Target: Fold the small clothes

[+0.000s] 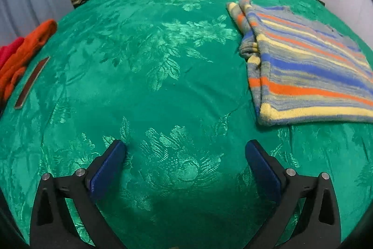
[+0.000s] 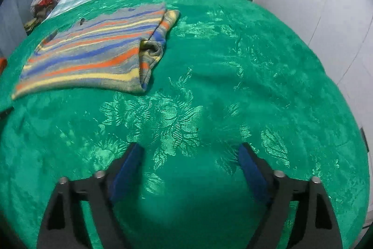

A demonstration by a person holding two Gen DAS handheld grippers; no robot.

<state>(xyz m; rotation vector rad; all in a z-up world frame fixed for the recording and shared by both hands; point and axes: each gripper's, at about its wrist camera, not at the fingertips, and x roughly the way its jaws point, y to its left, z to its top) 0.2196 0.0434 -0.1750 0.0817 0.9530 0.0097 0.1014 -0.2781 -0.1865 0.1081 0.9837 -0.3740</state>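
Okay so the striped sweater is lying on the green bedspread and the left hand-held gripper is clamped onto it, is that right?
Not quite. The striped sweater does lie on the green bedspread, but the left hand-held gripper is open with only bedspread between its fingers, clear of the sweater, as the left wrist view shows.

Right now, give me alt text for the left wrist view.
Open left gripper hovers empty over a green floral bedspread. A striped knit sweater lies folded at right; orange garment at the left edge.
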